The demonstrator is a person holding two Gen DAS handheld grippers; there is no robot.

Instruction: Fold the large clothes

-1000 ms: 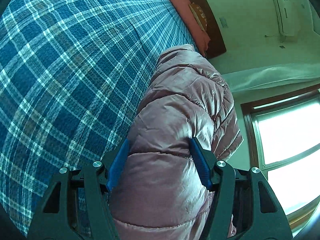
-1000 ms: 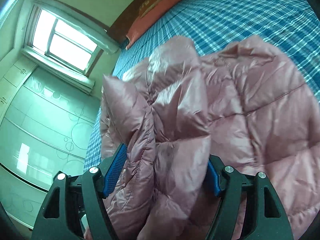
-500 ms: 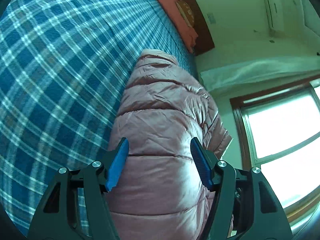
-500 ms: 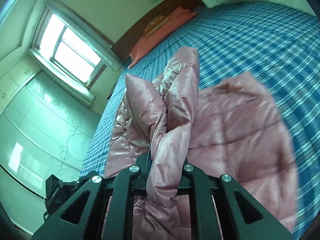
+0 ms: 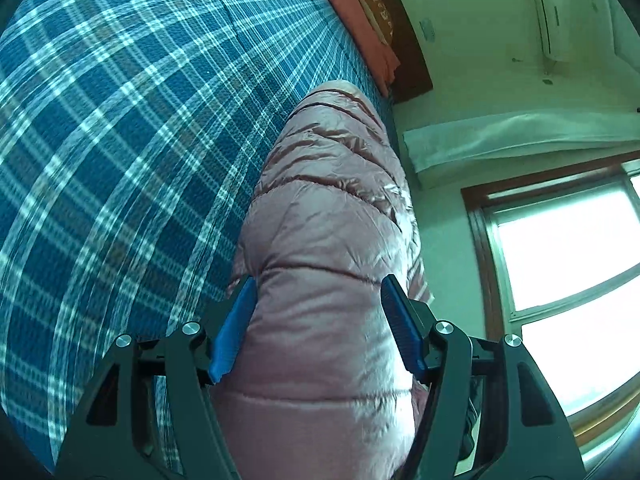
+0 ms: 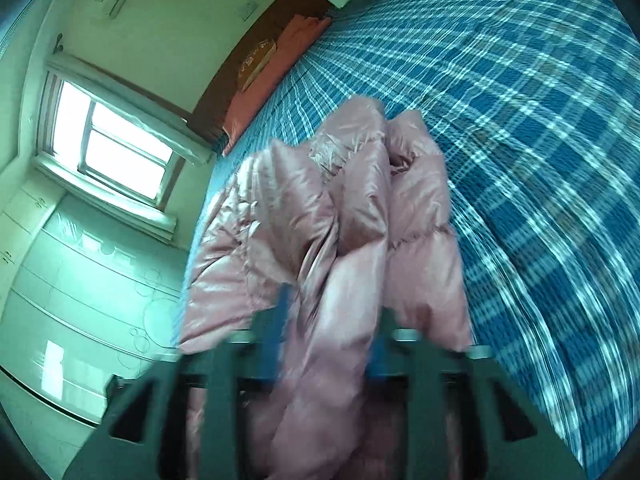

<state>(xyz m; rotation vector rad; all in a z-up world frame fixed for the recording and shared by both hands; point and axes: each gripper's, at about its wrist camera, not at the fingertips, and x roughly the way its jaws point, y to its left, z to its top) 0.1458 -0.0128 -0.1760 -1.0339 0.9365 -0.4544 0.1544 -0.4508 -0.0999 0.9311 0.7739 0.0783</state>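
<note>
A pink quilted puffer jacket (image 5: 332, 216) lies on the bed with the blue plaid cover (image 5: 120, 140). In the left wrist view my left gripper (image 5: 320, 320) stands open, its blue pads (image 5: 236, 324) on either side of a thick fold of the jacket. In the right wrist view the jacket (image 6: 352, 220) is bunched up and folded over itself. My right gripper (image 6: 328, 340) is blurred by motion, with its jaws partly apart and a bunch of jacket fabric running between them.
The plaid cover (image 6: 520, 120) stretches to the right of the jacket. An orange pillow (image 6: 276, 64) and a brown headboard (image 5: 400, 40) lie at the far end. A window (image 6: 108, 148) and pale cabinets (image 6: 80, 280) stand beyond the bed's edge.
My right gripper shut tight on the bunched jacket half a second ago and its jaws now stand apart again. The jacket has been drawn into a narrower folded bundle. My left gripper stays open.
</note>
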